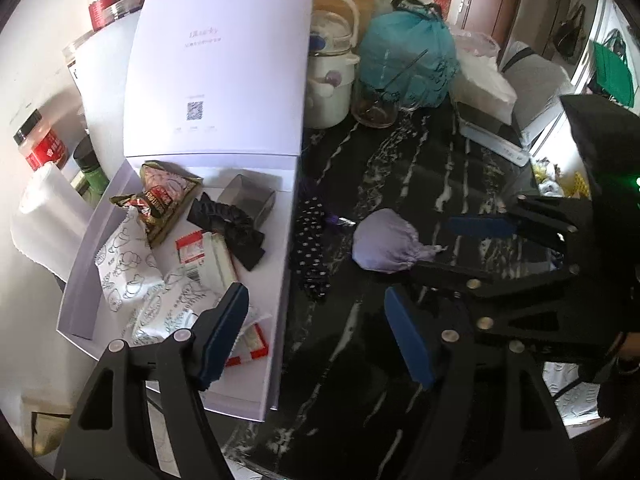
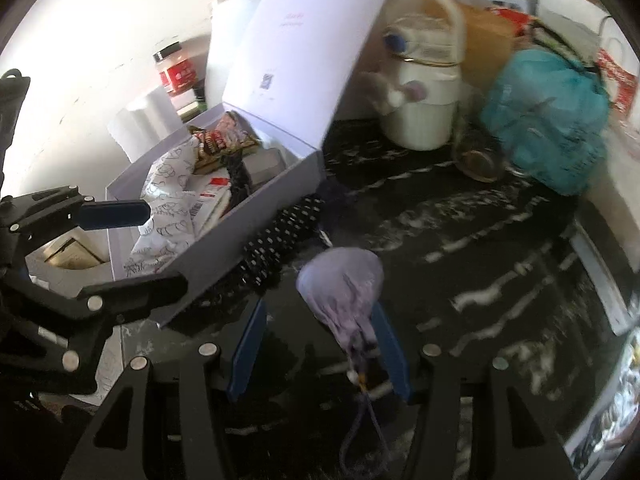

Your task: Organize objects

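Note:
A white box (image 1: 276, 280) (image 2: 280, 184) with its lid up lies on the black marble counter (image 1: 400, 184) and holds snack packets (image 1: 160, 196) and a dark cloth (image 1: 228, 220). A lilac drawstring pouch (image 1: 384, 246) (image 2: 344, 280) lies on the counter right of the box, beside a black dotted cloth (image 1: 312, 248) (image 2: 276, 236). My left gripper (image 1: 316, 336) is open over the box's near right edge. My right gripper (image 2: 320, 344) is open, its blue pads either side of the pouch's neck. It also shows in the left wrist view (image 1: 460, 248).
A white pot (image 1: 328, 92), a glass jar (image 1: 374, 102) and a teal bag (image 1: 408, 56) stand at the back of the counter. Red-labelled jars (image 1: 40, 144) and a paper roll (image 1: 48, 216) stand left of the box. A flat scale (image 1: 492, 136) lies at the right.

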### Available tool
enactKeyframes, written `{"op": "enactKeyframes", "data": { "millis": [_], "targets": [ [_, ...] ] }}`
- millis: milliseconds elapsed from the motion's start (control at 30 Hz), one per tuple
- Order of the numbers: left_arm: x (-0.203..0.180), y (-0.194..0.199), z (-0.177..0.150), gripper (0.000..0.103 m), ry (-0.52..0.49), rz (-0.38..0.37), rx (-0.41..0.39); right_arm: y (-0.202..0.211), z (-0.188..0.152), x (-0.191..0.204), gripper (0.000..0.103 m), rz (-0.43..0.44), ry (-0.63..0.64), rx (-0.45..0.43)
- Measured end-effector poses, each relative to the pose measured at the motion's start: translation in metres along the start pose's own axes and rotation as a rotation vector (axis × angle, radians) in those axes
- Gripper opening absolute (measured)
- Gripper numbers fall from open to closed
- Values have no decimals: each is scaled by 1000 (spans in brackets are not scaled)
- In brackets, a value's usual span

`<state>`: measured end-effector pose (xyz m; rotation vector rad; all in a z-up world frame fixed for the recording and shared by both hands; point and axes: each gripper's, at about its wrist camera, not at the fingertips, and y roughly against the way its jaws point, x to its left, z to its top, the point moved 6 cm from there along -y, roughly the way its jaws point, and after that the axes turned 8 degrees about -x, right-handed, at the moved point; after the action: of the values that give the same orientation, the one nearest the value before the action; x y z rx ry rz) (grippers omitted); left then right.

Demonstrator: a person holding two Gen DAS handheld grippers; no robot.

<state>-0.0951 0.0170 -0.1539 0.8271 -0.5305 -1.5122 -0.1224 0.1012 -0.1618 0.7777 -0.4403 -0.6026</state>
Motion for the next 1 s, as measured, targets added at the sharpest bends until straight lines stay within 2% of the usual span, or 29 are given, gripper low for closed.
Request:
{"op": "enactKeyframes", "data": {
  "millis": [133,233,300,467,567,633,700,1000],
  "targets": [
    [14,-5,0,69,27,8,27,-23,9,16,56,101,21,4],
    [25,-8,-2,69,43,17,44,-35,12,24,53,128,35,14],
    [33,-11,-3,69,51,24,48,-44,14,28,47,138,40,27],
    [53,-20,-7,69,100,32,68,-65,16,36,38,179,23,59],
    [61,-24,-8,69,109,42,75,-80,12,38,35,166,20,105],
    [64,-26,-9,69,107,48,80,-85,10,39,24,172,1,119],
    [66,-27,-10,69,104,50,84,-86,7,39,18,169,-17,121],
    [47,-23,-10,69,69,15,76,-59,-17,38,16,166,-52,121]
  ]
}}
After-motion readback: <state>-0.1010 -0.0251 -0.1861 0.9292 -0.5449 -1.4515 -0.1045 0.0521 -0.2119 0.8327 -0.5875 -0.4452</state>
